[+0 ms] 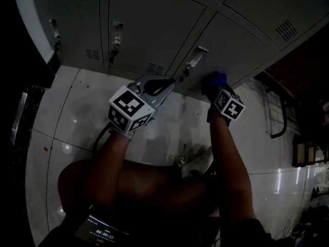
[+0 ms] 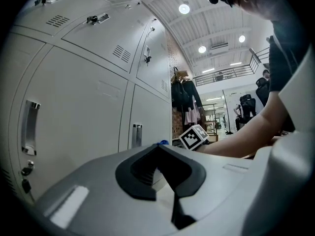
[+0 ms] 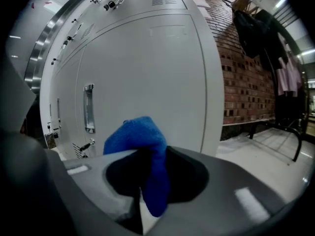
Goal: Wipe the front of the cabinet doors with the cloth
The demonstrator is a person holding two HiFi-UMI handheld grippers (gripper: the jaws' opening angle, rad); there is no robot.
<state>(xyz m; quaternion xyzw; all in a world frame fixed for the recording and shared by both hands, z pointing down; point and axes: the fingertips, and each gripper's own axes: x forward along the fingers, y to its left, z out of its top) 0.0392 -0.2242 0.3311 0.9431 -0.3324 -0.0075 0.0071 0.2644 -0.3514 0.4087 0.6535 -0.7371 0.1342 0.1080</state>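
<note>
Grey metal cabinet doors (image 1: 154, 24) fill the top of the head view. My right gripper (image 1: 214, 89) is shut on a blue cloth (image 1: 216, 79), which is right at the lower edge of a door, next to a handle (image 1: 194, 57). In the right gripper view the cloth (image 3: 140, 136) bulges out over the jaws of the right gripper (image 3: 147, 151), with the door (image 3: 147, 68) close behind; I cannot tell if it touches. My left gripper (image 1: 163, 85) is shut on nothing and hangs in front of the neighbouring door (image 2: 74, 107).
Each door has a vertical handle (image 2: 29, 127) with a lock below it and vent slots. A glossy tiled floor (image 1: 67, 112) lies under the cabinets. A dark metal rack (image 1: 277, 115) stands at the right beside a brick wall (image 3: 246, 82) with hanging clothes (image 3: 256, 28).
</note>
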